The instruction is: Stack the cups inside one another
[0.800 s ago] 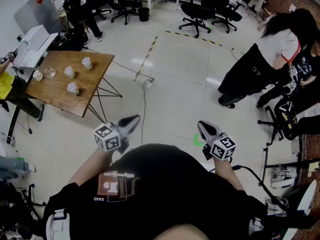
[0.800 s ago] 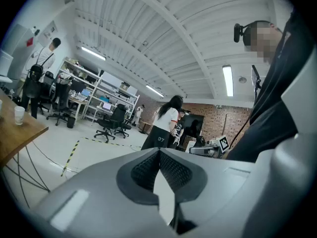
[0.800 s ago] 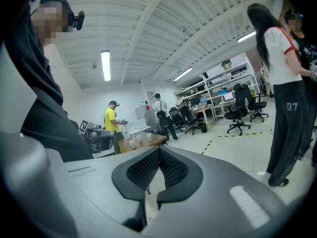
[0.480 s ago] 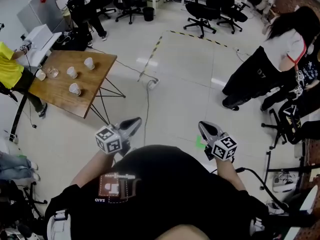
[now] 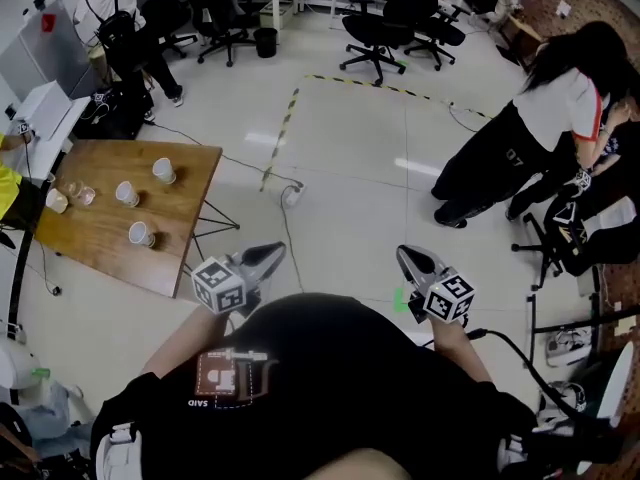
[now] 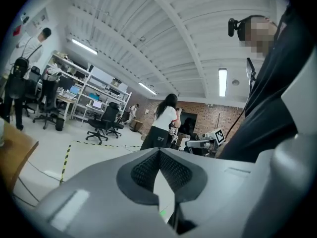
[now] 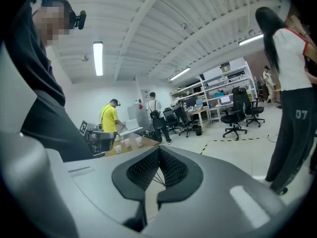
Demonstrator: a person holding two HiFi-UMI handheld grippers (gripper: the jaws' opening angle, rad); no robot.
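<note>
Far left in the head view, the wooden counter (image 5: 95, 248) carries several small pale cups (image 5: 126, 193), standing upright and apart from one another, none yet nested. The wearer stands well away from them across open floor. The left tongs (image 5: 272, 253) and right tongs (image 5: 407, 256) are both held out at waist height, each pressed together on nothing. The cups look light and thin-walled, likely to tip or dent under a hard squeeze, so a gentle pinch across one wall at the rim seems the safest hold. Only the head view lays out their spacing from above. The left gripper view catches just a corner of the counter at its left edge, beyond its closed pads (image 6: 148, 170). The right gripper view shows the cups side-on on the counter, with a person in yellow (image 7: 110, 119) just behind them. At far right of the head view, a bystander in a white top (image 5: 545, 108) stands clear of the work.
</note>
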